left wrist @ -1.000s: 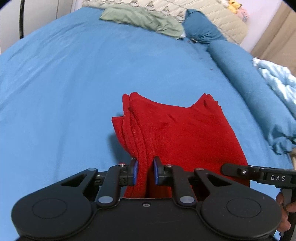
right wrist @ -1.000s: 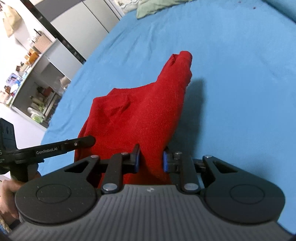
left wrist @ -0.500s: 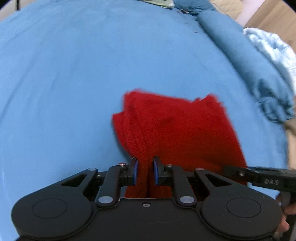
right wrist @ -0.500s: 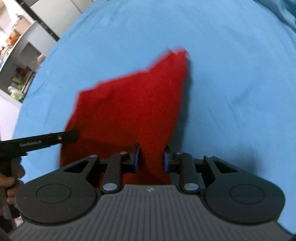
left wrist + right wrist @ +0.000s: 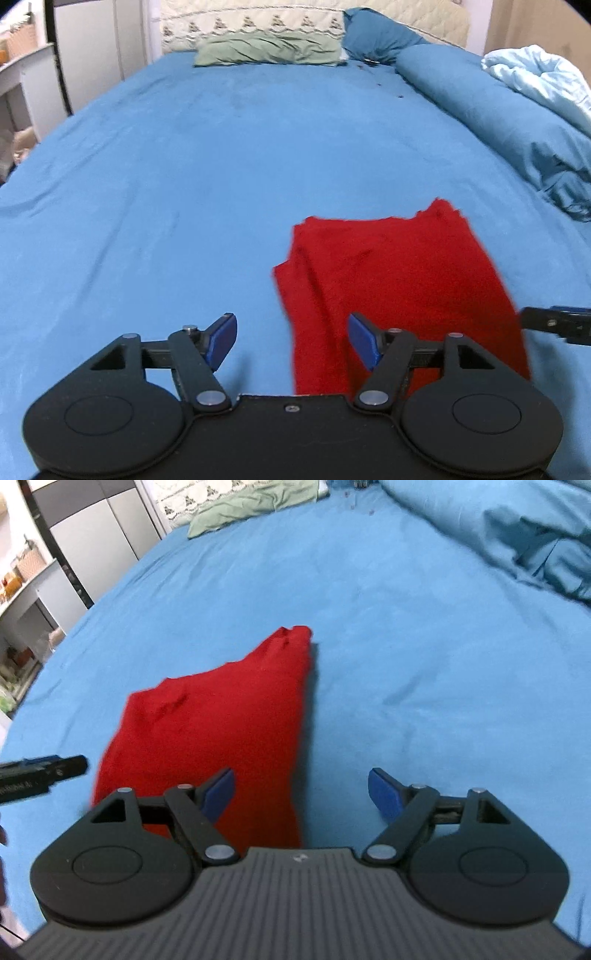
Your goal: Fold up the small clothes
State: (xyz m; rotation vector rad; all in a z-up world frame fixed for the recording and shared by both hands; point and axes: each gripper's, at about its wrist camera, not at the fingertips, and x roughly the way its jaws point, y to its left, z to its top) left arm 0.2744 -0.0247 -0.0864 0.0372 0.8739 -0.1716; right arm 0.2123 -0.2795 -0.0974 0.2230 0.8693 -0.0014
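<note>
A folded red knit garment lies flat on the blue bed sheet. In the left wrist view it sits right of centre, and my left gripper is open and empty over its near left edge. In the right wrist view the garment lies left of centre, and my right gripper is open and empty over its near right edge. Each gripper's tip shows at the edge of the other's view.
A green pillow and a dark blue pillow lie at the headboard. A rolled blue duvet and a pale blue blanket run along the right side. Shelves and a cabinet stand left of the bed.
Both grippers were shut on the garment's near edge and have opened and let it go. The garment now lies flat on the sheet, and both cameras have tilted up.
</note>
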